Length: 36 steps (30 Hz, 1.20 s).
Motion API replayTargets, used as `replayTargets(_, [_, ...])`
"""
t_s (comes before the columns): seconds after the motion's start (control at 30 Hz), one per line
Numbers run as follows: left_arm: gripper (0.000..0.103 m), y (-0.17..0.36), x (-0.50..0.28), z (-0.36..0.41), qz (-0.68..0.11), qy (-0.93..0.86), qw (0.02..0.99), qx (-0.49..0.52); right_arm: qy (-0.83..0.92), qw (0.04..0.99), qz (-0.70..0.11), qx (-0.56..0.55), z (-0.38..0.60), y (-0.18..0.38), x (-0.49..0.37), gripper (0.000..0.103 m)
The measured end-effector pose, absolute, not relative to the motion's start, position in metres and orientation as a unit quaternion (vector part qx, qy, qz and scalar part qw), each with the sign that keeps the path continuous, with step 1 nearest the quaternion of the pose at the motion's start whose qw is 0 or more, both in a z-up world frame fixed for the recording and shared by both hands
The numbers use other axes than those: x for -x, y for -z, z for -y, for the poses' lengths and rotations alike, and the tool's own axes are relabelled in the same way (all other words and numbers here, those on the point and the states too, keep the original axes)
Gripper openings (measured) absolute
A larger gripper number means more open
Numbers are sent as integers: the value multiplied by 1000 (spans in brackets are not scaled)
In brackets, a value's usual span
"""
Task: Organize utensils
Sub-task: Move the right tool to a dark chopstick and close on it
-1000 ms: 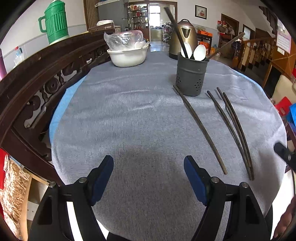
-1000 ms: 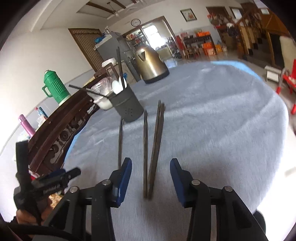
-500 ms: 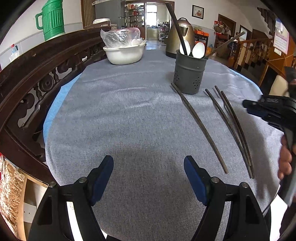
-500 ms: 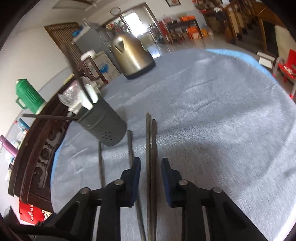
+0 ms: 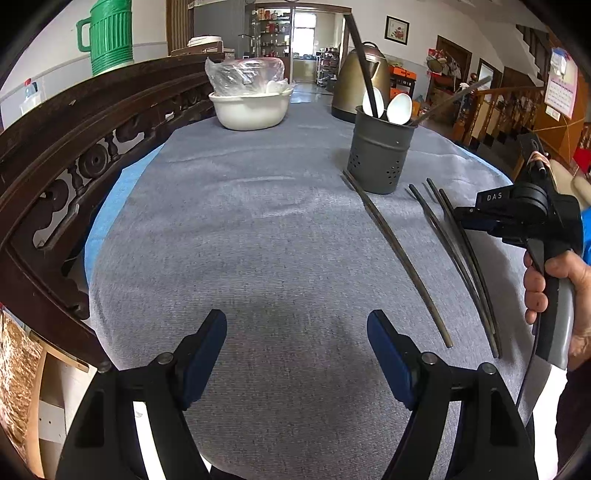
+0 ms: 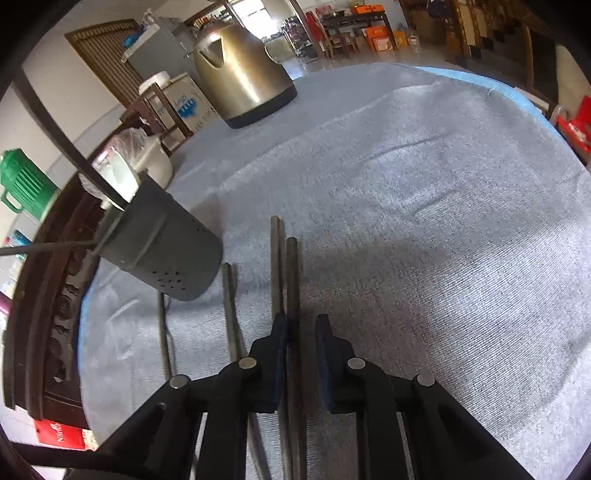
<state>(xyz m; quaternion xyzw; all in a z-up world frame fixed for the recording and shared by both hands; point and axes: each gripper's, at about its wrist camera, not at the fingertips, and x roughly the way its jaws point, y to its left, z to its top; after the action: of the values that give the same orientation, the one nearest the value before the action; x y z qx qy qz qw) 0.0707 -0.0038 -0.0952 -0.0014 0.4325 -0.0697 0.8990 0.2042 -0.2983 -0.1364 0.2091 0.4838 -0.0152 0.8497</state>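
A dark grey utensil holder stands on the grey cloth with white spoons and dark chopsticks in it. Several long dark chopsticks lie on the cloth: a single one, then more to its right. My right gripper is low over that right group. Its jaws are closing, with one chopstick between them and a gap still showing at the right pad. A second chopstick runs alongside the left finger. My left gripper hangs open over bare cloth, holding nothing.
A brass-coloured kettle and a white bowl under plastic wrap stand at the far side. A carved dark wooden chair back runs along the left edge, with a green jug behind it. A hand holds the right gripper.
The right gripper moved forward along the chopsticks toward the holder, sank a little, and narrowed its jaws around one chopstick. It came into the left wrist view from the right. The left gripper stayed put.
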Motion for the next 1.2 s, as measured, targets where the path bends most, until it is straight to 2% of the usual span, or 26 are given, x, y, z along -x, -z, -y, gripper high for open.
replayTargets(0.2, [79,97,-71,3,-436,66,898,1,36,849,-504,-157,292,135,-208,13])
replayTargets(0.47, [79,96,-78,8,-442,79,893,0,42,838,-519,-163,297,136,-214,11])
replayTargets(0.73, [79,82,-133,18,-475,104,873,42,43,829,-540,-139,293,136,-232,10])
replayTargets(1.0, [79,90,-188,56,-515,111,847,69,22,826,-538,-167,308,138,-206,9])
replayTargets(1.07, [78,95,-193,67,-518,110,846,61,17,824,-537,-182,312,139,-196,9])
replayTargets(1.2, [68,108,-201,83,-524,105,844,45,9,820,-537,-197,315,139,-180,9])
